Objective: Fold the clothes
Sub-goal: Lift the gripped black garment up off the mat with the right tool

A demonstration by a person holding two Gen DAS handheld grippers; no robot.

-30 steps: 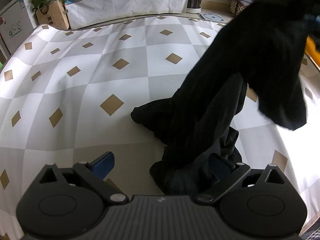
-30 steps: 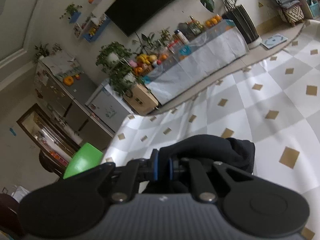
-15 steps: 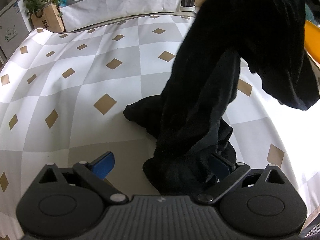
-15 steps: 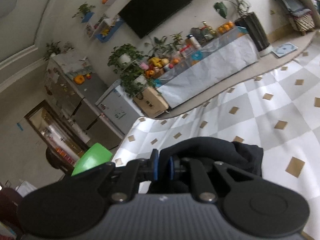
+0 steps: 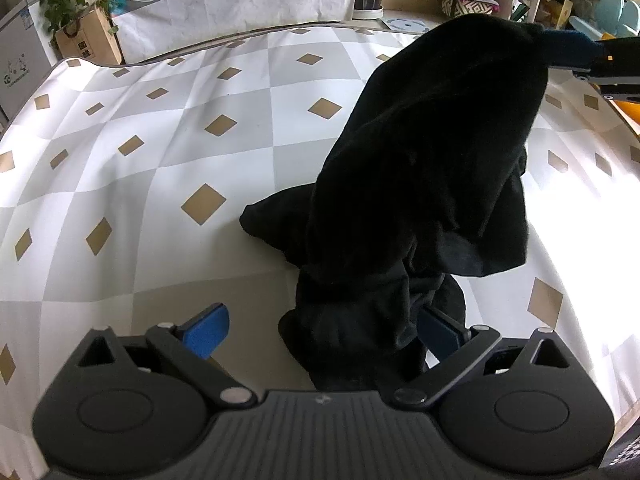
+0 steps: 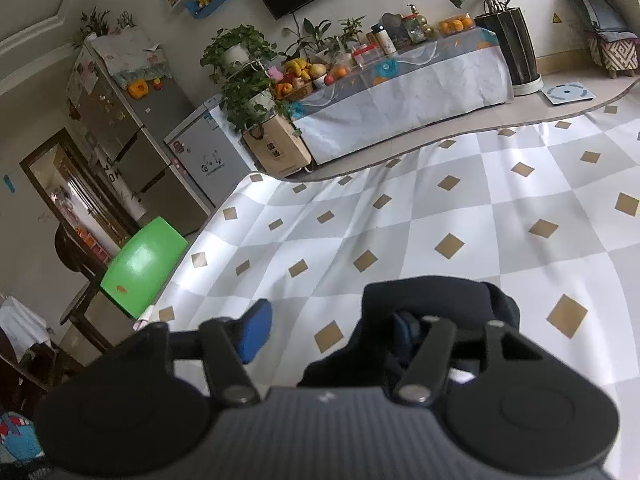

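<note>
A black garment (image 5: pixel 420 168) hangs in a tall drape from the upper right down to the checked tablecloth (image 5: pixel 160 160). Its lower bunch lies between the jaws of my left gripper (image 5: pixel 324 332), which stands open; the cloth covers part of the right pad. At the top the cloth is draped over one of the right gripper's fingers (image 5: pixel 576 50). In the right wrist view my right gripper (image 6: pixel 330 332) is opening. The black garment (image 6: pixel 432 296) lies over its right finger, and the left blue pad is bare and clear of the cloth.
The tablecloth (image 6: pixel 480 200) stretches wide to the left and far side. Beyond its far edge are a cloth-covered side table (image 6: pixel 400 92) with fruit and plants, a cardboard box (image 6: pixel 276 148) and a fridge. A green stool (image 6: pixel 144 264) stands off the left edge.
The right gripper's jaws, shut on the black cloth before, now stand apart with cloth only over the right finger. The garment's raised top has shifted right. The left gripper has stayed put.
</note>
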